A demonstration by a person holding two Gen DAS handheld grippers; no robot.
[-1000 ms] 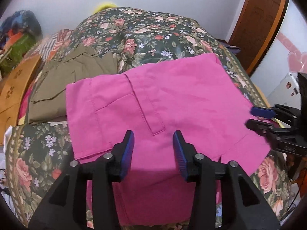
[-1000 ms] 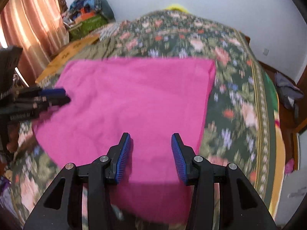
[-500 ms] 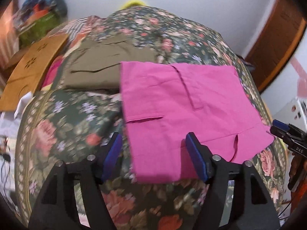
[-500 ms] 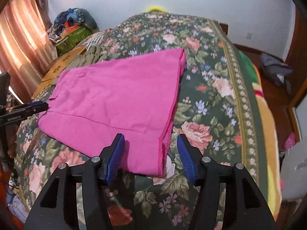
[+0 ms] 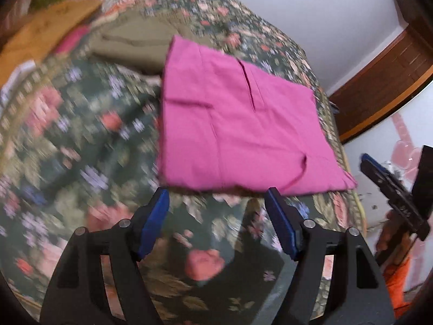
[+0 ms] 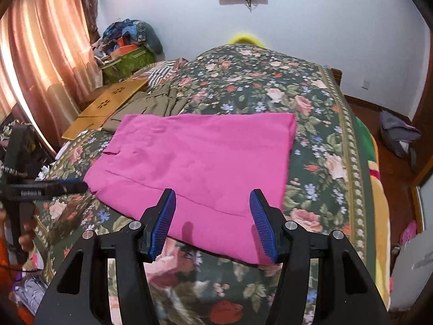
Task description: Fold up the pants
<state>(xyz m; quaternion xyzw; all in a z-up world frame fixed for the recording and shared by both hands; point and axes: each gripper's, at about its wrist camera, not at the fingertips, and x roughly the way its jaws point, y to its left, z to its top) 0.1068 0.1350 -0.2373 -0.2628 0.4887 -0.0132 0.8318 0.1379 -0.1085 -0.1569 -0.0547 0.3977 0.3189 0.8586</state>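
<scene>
While the folded pink pants [image 5: 238, 124] lie flat on the floral bedspread [image 5: 81, 140] just ahead of your left gripper [image 5: 216, 203], its jaws have just been opening and hold nothing. Your right gripper [image 6: 212, 203] hangs over the pants' near edge, jaws apart, empty.

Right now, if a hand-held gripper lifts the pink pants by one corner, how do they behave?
The pink pants are thin cloth lying flat on the bed, so they would probably droop and the fold might open. Likely light. Pushed, the layers may bunch rather than slide.
</scene>
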